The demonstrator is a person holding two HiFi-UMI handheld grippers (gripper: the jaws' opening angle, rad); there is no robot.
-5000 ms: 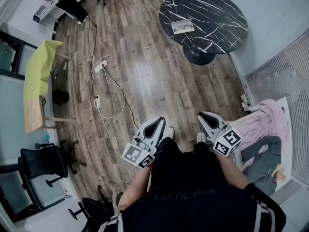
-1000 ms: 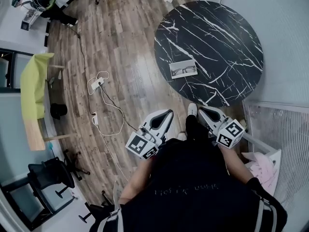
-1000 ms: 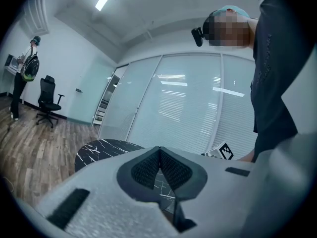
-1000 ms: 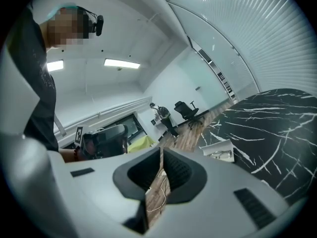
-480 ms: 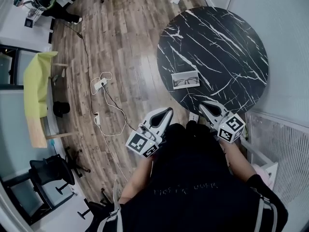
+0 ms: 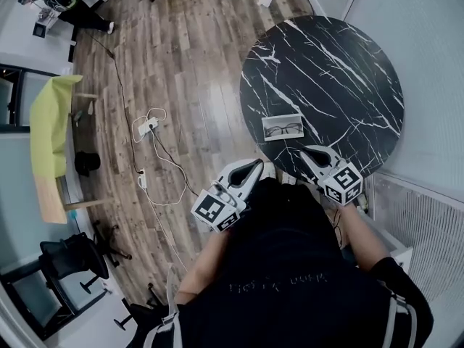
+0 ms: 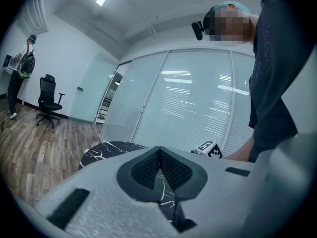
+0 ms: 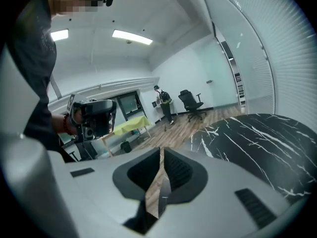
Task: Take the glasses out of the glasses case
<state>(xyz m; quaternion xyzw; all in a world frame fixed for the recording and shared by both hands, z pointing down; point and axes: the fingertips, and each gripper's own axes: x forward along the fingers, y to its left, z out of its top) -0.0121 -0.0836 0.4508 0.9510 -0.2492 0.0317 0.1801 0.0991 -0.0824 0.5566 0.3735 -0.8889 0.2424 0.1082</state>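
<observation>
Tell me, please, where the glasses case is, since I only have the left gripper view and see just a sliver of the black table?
Observer: In the head view the glasses case lies open on the black table, near the edge closest to the person.
Operator: Are the glasses inside it?
Observer: Yes, dark-framed glasses lie in the case, untouched.
Operator: And the right gripper?
Observer: The right gripper is at the table's near edge, right of the case; its own view shows its jaws together with nothing between them.

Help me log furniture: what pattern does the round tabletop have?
The tabletop is black with white marble veins; head view shows it best.
</observation>
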